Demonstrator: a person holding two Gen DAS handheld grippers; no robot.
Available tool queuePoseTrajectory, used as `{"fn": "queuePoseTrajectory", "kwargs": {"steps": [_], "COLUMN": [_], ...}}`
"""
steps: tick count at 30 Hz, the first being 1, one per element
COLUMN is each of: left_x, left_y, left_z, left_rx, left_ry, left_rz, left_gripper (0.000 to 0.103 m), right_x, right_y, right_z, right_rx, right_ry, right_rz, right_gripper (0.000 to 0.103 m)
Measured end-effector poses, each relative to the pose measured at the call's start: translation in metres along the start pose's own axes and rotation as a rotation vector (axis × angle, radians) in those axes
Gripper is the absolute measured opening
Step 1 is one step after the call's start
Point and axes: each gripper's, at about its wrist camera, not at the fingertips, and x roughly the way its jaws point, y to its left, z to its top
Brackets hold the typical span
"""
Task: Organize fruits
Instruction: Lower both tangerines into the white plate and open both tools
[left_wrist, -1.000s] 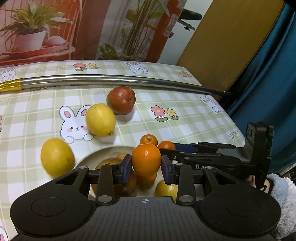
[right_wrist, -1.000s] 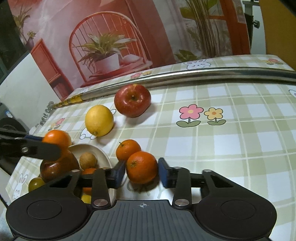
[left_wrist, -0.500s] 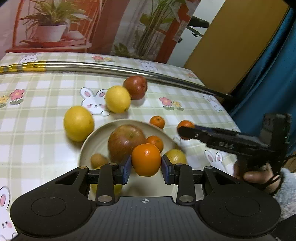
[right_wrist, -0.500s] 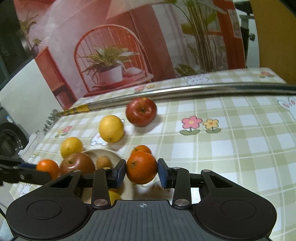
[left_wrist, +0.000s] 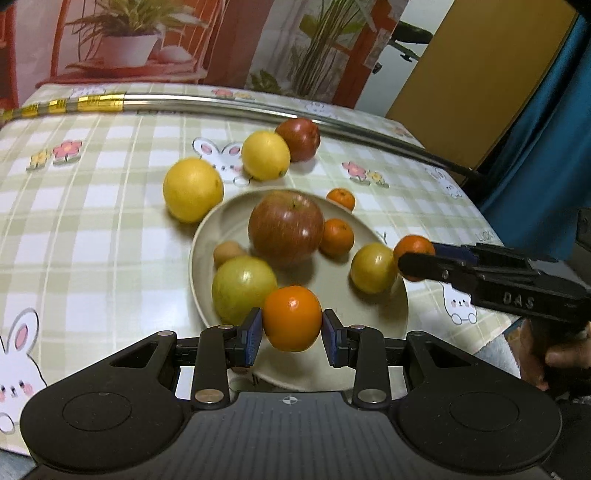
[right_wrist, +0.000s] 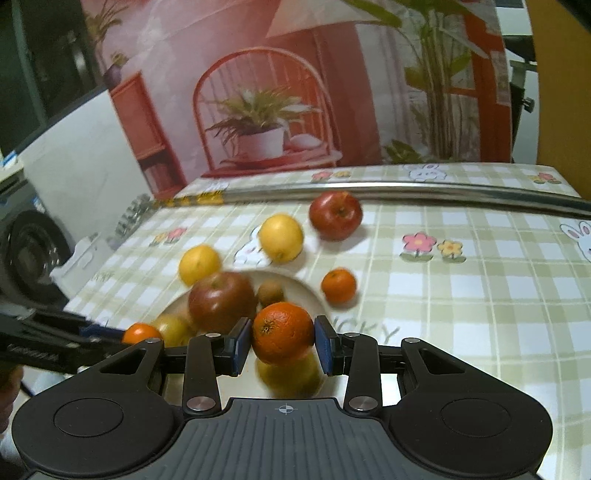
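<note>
My left gripper (left_wrist: 291, 332) is shut on an orange (left_wrist: 291, 317), which hangs over the near rim of the beige plate (left_wrist: 199, 236). My right gripper (right_wrist: 282, 345) is shut on a second orange (right_wrist: 282, 332), held above the plate's right side (right_wrist: 303, 291). In the left wrist view the right gripper (left_wrist: 415, 260) comes in from the right with its orange (left_wrist: 413, 247) at the rim. On the plate lie a large apple (left_wrist: 284, 227), a small mandarin (left_wrist: 337, 236), two yellow-green fruits (left_wrist: 242, 288) and a small brown fruit (left_wrist: 228, 252).
On the checked tablecloth beyond the plate lie two lemons (left_wrist: 192, 189), a red apple (left_wrist: 298, 138) and a loose mandarin (left_wrist: 341, 198). A metal bar (left_wrist: 221, 107) crosses the far side of the table. A hand (left_wrist: 554, 354) holds the right gripper at the table's right edge.
The right gripper has lifted its orange off the cloth and carried it left, over the plate. The left gripper has drawn back with its orange, so the whole plate now shows.
</note>
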Motion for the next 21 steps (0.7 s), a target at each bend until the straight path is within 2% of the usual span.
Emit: {"fn": "queuePoseTrajectory", "kwargs": {"steps": [13, 21], "left_x": [0.017, 0.027], "left_y": [0.004, 0.005], "left_z": [-0.006, 0.001], "left_rx": [0.003, 0.032], "left_ry": [0.027, 0.023], "left_rz": [0.043, 0.096], "left_gripper": [0.036, 0.036], "right_x": [0.015, 0.029], "right_y": [0.025, 0.023], "right_z": [-0.02, -0.02], "right_rx": [-0.061, -0.08], "right_ry": [0.159, 0.193], "right_rz": [0.007, -0.026], "right_gripper": [0.034, 0.034]}}
